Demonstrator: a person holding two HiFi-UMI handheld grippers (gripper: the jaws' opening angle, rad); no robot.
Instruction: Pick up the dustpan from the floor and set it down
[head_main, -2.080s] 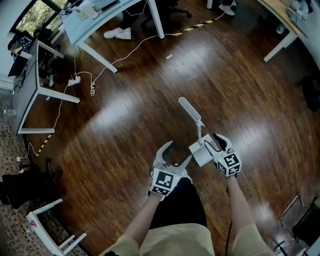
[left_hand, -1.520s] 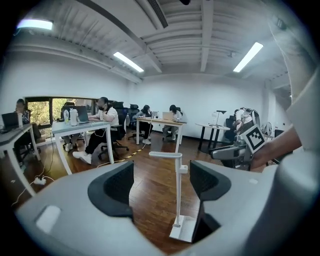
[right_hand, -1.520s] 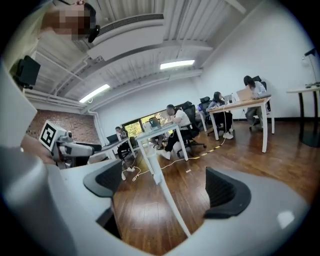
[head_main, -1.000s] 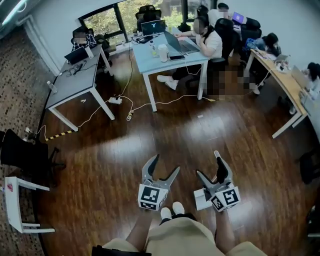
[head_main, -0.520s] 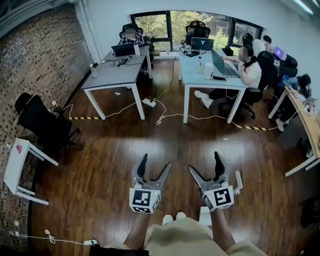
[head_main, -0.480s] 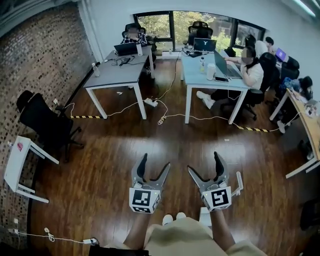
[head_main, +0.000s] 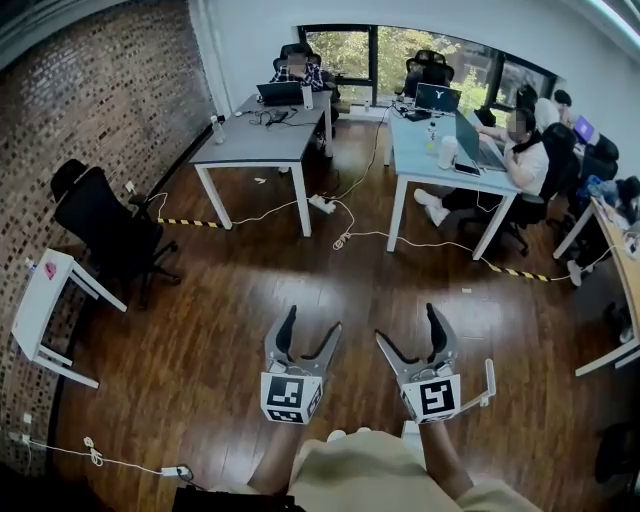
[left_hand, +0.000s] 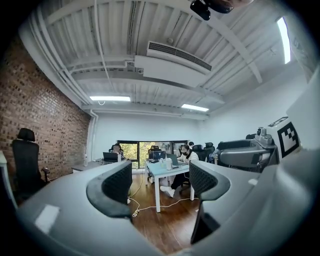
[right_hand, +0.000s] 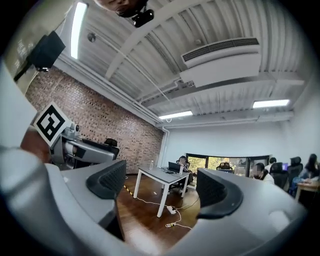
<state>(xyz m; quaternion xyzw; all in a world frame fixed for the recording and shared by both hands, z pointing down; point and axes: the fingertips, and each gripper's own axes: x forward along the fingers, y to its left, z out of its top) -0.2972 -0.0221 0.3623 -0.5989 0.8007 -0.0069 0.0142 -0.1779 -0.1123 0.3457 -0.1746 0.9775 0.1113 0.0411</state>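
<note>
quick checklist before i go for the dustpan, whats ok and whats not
1. Left hand-held gripper free: ok, jaws apart with nothing between them.
2. Right hand-held gripper free: ok, jaws apart with nothing between them.
3. Dustpan in clear view: not ok, only its white handle and a corner show beside the right hand-held gripper.
4. Dustpan resting on the floor: cannot tell.
5. Hand-held grippers aimed at the dustpan: not ok, both point level across the room.
</note>
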